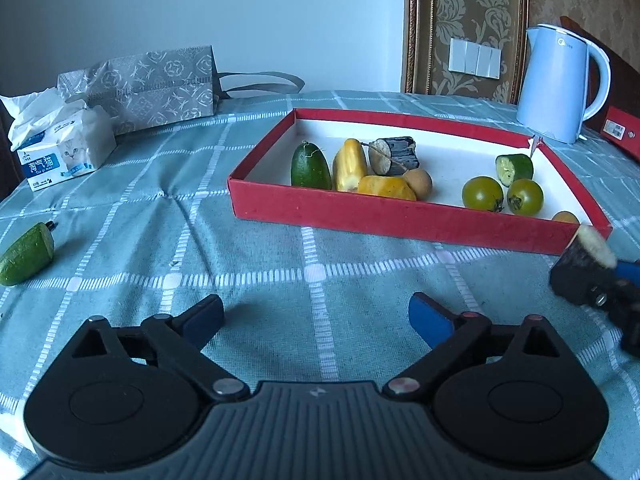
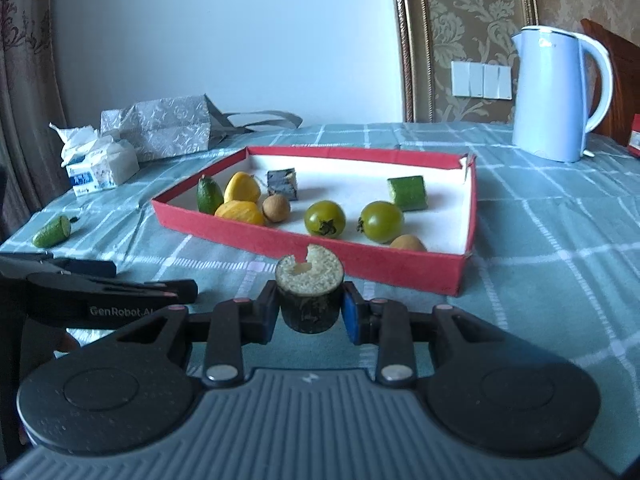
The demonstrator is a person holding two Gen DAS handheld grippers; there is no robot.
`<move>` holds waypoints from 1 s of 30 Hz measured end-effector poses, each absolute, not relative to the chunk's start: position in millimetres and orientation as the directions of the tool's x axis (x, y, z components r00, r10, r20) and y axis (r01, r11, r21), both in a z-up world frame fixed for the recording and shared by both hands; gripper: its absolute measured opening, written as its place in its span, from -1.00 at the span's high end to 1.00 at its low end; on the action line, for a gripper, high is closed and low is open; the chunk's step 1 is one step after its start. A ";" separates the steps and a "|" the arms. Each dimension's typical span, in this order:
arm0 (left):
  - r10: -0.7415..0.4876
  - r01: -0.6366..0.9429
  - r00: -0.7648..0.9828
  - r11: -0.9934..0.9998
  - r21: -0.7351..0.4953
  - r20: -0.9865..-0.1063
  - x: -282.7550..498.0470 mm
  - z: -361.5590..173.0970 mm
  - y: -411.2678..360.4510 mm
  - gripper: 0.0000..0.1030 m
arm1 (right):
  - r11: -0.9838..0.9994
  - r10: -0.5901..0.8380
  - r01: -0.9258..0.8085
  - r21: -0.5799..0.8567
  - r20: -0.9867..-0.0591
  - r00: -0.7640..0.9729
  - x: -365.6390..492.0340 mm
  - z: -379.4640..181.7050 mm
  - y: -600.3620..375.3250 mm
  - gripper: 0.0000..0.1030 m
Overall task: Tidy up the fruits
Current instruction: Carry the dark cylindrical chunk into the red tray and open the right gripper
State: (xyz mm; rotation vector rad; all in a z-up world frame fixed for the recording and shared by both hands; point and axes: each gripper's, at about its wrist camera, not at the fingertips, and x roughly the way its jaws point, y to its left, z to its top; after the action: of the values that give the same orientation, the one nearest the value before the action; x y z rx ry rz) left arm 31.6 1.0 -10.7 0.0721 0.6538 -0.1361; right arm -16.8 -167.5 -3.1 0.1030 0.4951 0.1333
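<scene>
The right gripper point(image 2: 309, 309) is pinching a dark stubby piece point(image 2: 310, 294), cut end up, probably so it will not roll away. The red box point(image 2: 360, 262) is waiting just past it at twelve o'clock. The left gripper point(image 1: 316, 320) is spreading wide with nothing inside. A green piece point(image 1: 26, 254) is lying at its ten o'clock, maybe next.

Blue kettle point(image 2: 554, 96), tissue pack point(image 1: 60, 152), grey patterned gift bag point(image 1: 156, 84) on checked tablecloth point(image 1: 280, 248); wall switches point(image 2: 480, 79).
</scene>
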 end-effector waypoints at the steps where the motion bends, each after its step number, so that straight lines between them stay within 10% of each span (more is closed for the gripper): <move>1: -0.103 0.149 0.785 0.989 0.024 -0.611 31.6 -10.7 0.9 -0.94 | 0.986 0.150 -0.099 0.133 -0.459 0.876 -17.9 -0.2 -169.0 0.40; 30: -0.109 0.156 0.782 0.988 0.024 -0.614 32.5 -11.2 -0.4 -1.00 | 0.999 -0.019 0.001 -0.037 -0.498 0.867 97.7 16.2 -159.6 0.40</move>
State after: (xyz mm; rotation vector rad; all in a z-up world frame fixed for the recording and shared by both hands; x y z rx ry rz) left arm 32.5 -0.4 -11.2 0.0745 0.6577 -0.1429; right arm 97.7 -159.6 16.2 -0.0355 0.5213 -0.0106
